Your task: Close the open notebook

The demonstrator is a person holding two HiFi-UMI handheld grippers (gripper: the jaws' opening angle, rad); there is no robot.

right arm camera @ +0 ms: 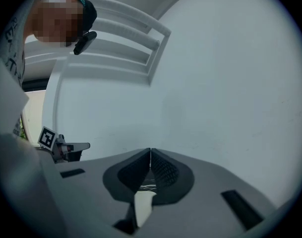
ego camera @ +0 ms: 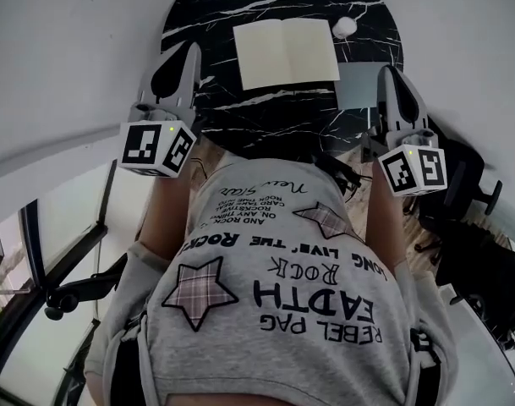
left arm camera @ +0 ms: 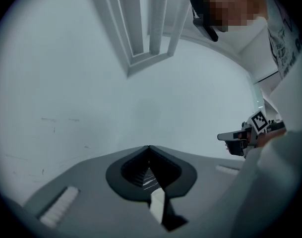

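1. Nearest is the person's grey printed shirt, filling the lower part of the head view.
2. Just beyond it, the left hand-held gripper is raised at the near left rim of the round black marbled surface. In the left gripper view its jaws meet tip to tip with nothing between them.
3. Opposite it, the right hand-held gripper sits at the near right rim. In its own view the jaws are also pressed together and empty.
4. Between the two and farther off, the notebook lies flat on the surface, spread open with both pale pages up. Neither hand-held gripper touches it.
5. A grey sheet lies just to the right of the notebook's near corner, and a small white ball rests by its far right corner.
6. Progress, as I judge it: nothing of the closing is done yet. One side of the notebook still has to be lifted and folded over onto the other.
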